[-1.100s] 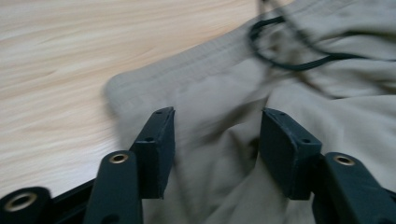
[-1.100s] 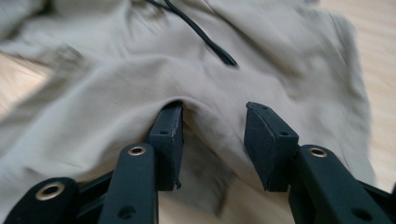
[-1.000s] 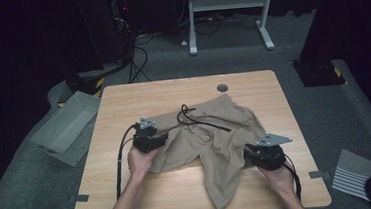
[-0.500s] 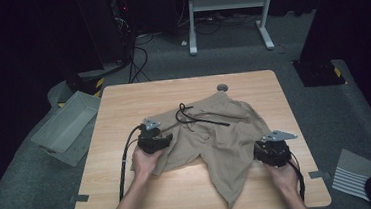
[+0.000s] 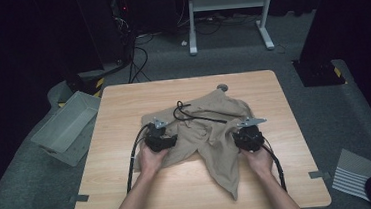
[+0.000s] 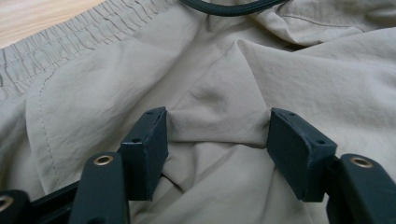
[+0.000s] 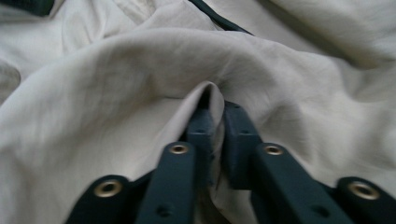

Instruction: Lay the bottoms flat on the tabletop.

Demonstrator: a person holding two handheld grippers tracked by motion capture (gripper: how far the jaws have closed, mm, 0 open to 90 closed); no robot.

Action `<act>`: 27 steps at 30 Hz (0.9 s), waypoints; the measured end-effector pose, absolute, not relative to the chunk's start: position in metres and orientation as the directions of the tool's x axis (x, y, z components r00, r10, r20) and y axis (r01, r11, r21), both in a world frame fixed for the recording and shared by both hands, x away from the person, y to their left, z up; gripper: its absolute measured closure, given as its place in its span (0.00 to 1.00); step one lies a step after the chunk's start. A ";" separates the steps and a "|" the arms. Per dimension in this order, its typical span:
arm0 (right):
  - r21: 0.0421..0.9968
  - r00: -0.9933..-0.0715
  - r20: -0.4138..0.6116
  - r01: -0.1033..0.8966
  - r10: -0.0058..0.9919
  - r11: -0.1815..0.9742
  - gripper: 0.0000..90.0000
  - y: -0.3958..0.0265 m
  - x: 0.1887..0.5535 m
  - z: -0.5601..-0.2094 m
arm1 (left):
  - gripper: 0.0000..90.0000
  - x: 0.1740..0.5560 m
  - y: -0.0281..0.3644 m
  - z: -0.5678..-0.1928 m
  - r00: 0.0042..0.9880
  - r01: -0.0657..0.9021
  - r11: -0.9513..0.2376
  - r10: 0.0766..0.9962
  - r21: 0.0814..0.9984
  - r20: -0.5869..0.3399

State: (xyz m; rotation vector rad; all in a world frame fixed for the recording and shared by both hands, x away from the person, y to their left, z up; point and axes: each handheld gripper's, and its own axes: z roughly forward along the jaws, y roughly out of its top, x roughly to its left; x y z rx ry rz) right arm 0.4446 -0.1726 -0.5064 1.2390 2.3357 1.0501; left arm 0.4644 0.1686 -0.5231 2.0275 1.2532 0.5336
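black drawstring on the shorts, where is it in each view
High view: the black drawstring lies on the upper middle of the tan shorts, between the two grippers and farther from the person.
Left gripper view: a loop of it at the top edge, middle.
Right gripper view: a short dark strip at the top, middle.
Shared landmark: the shorts' tan cloth under the cord.

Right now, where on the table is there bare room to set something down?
Bare wood: the far strip of the table behind the beige shorts, the left side beside them, the near edge around the forearms. Crowded: the middle, with shorts, black drawstring and both grippers.
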 end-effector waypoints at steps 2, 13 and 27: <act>0.731 -0.580 0.090 0.590 0.809 0.342 0.76 -0.169 0.445 -0.507 | 0.42 0.462 0.173 -0.525 0.432 0.605 -0.283 0.902 0.744 -0.009; 0.721 -0.531 0.063 0.610 0.845 0.329 0.70 -0.213 0.400 -0.512 | 0.42 0.455 0.173 -0.527 0.416 0.572 -0.302 0.908 0.763 0.047; 0.699 -0.440 -0.050 0.626 0.897 0.346 0.57 -0.222 0.389 -0.518 | 0.40 0.454 0.172 -0.527 0.403 0.569 -0.312 0.912 0.761 0.072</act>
